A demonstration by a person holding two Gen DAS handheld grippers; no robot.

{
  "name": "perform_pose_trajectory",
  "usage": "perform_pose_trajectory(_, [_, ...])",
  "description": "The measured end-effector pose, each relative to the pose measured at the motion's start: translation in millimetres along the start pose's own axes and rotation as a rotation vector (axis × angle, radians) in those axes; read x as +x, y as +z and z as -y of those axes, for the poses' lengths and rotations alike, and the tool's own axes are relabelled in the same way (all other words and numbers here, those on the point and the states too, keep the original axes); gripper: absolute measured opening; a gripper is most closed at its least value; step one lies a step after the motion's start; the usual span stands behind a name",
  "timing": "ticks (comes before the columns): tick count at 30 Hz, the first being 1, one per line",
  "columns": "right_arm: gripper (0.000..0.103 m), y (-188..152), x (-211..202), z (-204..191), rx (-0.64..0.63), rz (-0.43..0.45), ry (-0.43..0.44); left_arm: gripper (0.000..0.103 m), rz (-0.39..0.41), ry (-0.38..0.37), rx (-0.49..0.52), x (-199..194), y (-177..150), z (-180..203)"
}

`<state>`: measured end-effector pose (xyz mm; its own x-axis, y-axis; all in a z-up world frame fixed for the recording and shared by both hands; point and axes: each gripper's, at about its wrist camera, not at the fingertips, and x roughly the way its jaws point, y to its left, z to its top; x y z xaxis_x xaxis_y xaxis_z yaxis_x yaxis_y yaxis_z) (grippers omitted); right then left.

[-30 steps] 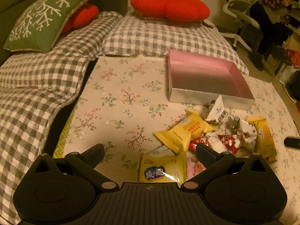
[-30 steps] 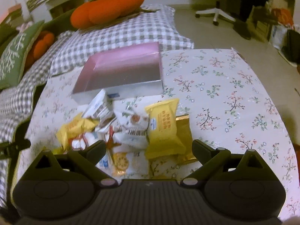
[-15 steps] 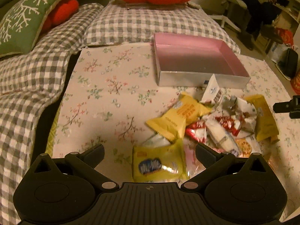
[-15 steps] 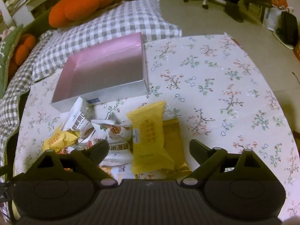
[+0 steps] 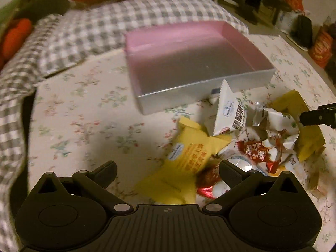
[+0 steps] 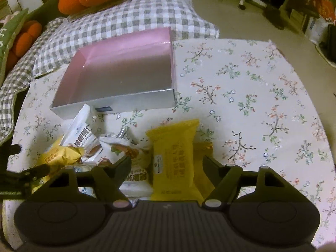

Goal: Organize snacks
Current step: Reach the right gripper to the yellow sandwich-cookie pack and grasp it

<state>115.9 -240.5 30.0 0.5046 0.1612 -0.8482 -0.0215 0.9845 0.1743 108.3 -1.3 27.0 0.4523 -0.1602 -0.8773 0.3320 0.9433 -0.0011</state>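
- right gripper [image 6: 166,166] jaws are closing, with the yellow snack pack [image 6: 174,159] sitting between them, pads not clearly on it yet
- pack's long axis runs 12 to 6, straight out along the fingers
- pink box [image 6: 117,103] is up around 11 from there
- left gripper [image 5: 167,171] is spread wide, nothing held, over the pile's other yellow packet [image 5: 184,163]

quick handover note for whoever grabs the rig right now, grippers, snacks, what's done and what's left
Left gripper: open, over a yellow packet at the pile's left side, holding nothing.
Right gripper: jaws closing around a yellow snack pack, not yet pressing on it.
Snack pile: all loose on the floral cloth, in front of the pink box.
Done: nothing boxed; the box is empty.
Left: move every snack into the box.
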Motion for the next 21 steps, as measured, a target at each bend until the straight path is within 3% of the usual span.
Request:
perform_pose_trajectory(5, [0.061,0,11,-5,-0.025,-0.027,-0.011,0.103,-0.021,-0.010,0.013,18,4,-2])
perform_pose_trajectory(9, [0.058,-2,23,-9,-0.076,-0.034,-0.073,0.101,-0.040,-0.012,0.035,33,3,-4])
perform_pose_trajectory(13, [0.046,-7,36,-10,-0.092,-0.089,-0.088,0.094,-0.050,-0.010,0.073,37,-1,0])
perform_pose_trajectory(15, [0.041,-8,34,-13,-0.114,-0.074,-0.097,0.079,-0.053,-0.018,0.063,36,-1,1])
perform_pose_trajectory(16, [0.040,-9,32,-14,-0.112,-0.071,-0.092,0.062,-0.054,-0.023,0.060,36,0,1])
perform_pose_trajectory(17, [0.040,-9,31,-15,-0.106,-0.071,-0.089,0.052,-0.051,-0.023,0.058,34,0,2])
perform_pose_trajectory(21, [0.039,-12,26,-15,-0.098,-0.073,-0.082,0.039,-0.043,-0.003,0.050,33,2,0])
